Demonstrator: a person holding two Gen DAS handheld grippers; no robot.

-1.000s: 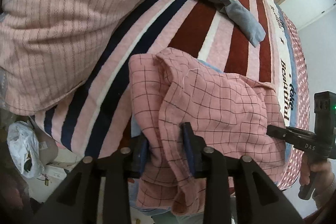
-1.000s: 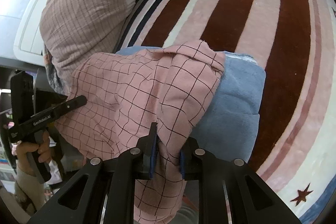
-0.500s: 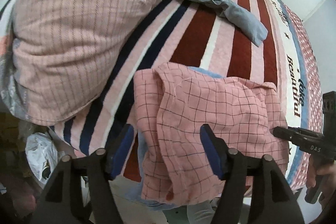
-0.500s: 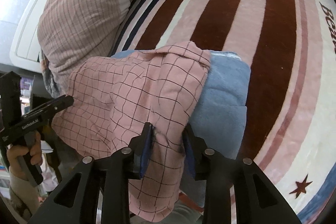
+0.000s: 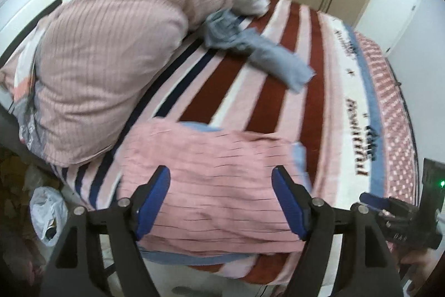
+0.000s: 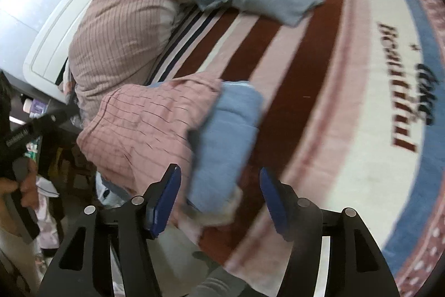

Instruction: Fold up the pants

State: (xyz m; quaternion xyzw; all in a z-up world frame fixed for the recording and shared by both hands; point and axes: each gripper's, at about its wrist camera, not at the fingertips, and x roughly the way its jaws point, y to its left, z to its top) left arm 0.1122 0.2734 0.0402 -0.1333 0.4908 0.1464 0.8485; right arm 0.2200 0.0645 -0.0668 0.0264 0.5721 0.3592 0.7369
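The pink checked pants [image 5: 217, 185] are seen folded into a compact bundle near the edge of the bed, on the striped blanket [image 5: 278, 91]. They lie on top of a folded blue cloth [image 6: 230, 135], which shows along the bundle's far side and underneath it in the right wrist view.

The left tool [image 5: 222, 199] is released: its jaws have just been opening and now stand wide, with the pants seen between the blue pads [image 5: 153, 202] but not pressed by them. The right tool [image 6: 219, 199] is likewise released, its jaws having just been opening; the blue cloth and a corner of the pants are seen between its pads [image 6: 167, 202], untouched as far as the blurred picture shows.

A large pink ribbed quilt [image 5: 111, 52] is heaped on the bed's far left side. A crumpled grey-blue garment [image 5: 258, 52] lies farther up the blanket, well apart from the pants. Dark lettering [image 6: 408, 107] is printed along the blanket's white band. A white plastic bag [image 5: 47, 213] is visible on the floor beside the bed. Both views are blurred.
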